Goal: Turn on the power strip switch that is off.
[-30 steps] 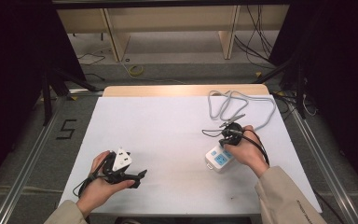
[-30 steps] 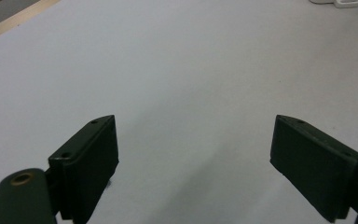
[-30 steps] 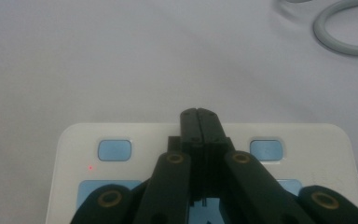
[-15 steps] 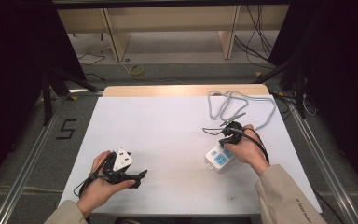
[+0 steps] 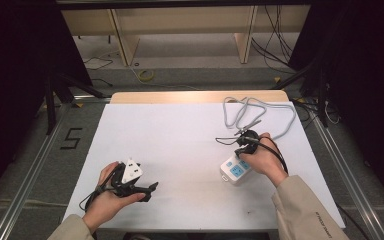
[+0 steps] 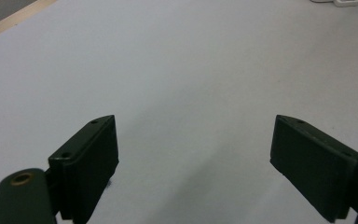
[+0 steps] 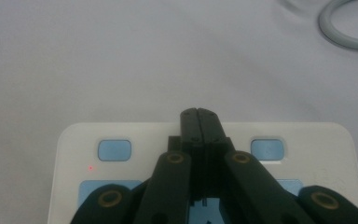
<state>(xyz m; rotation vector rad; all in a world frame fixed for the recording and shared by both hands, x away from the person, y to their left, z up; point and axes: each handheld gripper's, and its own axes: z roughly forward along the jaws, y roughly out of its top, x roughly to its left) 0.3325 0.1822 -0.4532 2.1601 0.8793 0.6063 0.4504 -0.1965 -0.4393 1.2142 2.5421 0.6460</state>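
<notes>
Nothing has shifted since the earlier high-view frames: both hands, the socket block and the cord lie as they did.

At the lower right of the high view, the right claw [image 5: 244,145] rests over the white power strip [image 5: 236,171], which lies on the white desk [image 5: 180,135]. In the right gripper view its jaws stand fully together with nothing between them, their tips over the top face of the strip between two pale blue buttons [image 7: 114,150]. A small red light [image 7: 91,168] shows near the left button. The strip's grey cable [image 5: 260,112] lies looped toward the upper right of the desk.

At the lower left, the left claw [image 5: 147,189] lies low over the desk in the person's hand, with its jaws spread wide and empty over bare surface in the left gripper view.

As a judgement, the work looks to be pressing or switching something on the strip with the closed tips. Whether a button is already pushed I cannot tell.
</notes>
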